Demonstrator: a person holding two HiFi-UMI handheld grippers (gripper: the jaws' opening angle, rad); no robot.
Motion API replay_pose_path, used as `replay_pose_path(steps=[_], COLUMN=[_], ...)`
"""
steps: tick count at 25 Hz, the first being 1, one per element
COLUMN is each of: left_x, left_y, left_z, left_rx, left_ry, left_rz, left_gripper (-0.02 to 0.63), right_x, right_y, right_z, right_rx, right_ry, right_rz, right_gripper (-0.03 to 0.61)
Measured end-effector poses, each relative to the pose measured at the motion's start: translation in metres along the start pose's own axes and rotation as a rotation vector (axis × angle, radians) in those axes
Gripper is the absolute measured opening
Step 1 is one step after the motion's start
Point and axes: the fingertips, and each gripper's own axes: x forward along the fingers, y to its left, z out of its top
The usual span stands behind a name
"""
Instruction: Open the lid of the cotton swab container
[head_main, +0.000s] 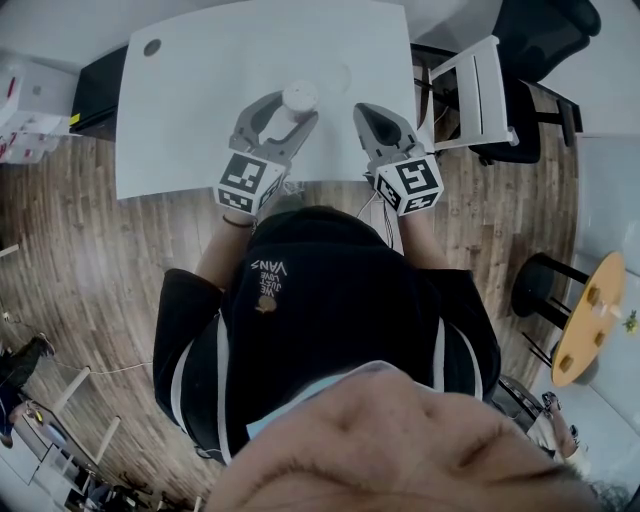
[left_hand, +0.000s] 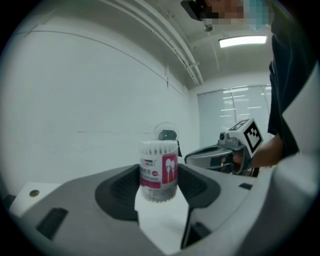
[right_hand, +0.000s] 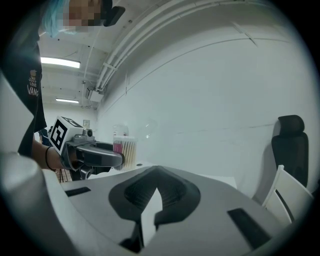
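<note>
A white table (head_main: 200, 100) stands on a wooden floor (head_main: 80, 220), with a white chair (head_main: 480, 90) pushed up at its right end. A person in a black shirt (head_main: 330, 300) stands at the near edge with a gripper in each hand, both reaching out over the tabletop.

The left gripper (head_main: 295, 110) has its fingers (left_hand: 120, 187) clamped on either side of the cotton swab container (left_hand: 159, 172). It is a clear tub with a pink label, upright on the table and packed with swabs. A clear round lid (left_hand: 166, 131) shows above and behind its rim, flipped up off the top. I can't make out whether it hangs by a hinge.

The right gripper (head_main: 362, 108) sits just beside it to the right, its fingers squeezed together on nothing.
</note>
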Motion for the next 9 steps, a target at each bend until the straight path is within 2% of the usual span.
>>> replay_pose_path(steps=[9], left_x=[0.0011], left_y=[0.0051], left_z=[-0.0013], left_rx=[0.001], left_ry=[0.002], left_rz=[0.004], left_gripper=[0.242], right_x=[0.0059], right_y=[-0.0009], right_z=[-0.0014], right_rx=[0.001], right_ry=[0.004], right_rz=[0.004], right_gripper=[0.012])
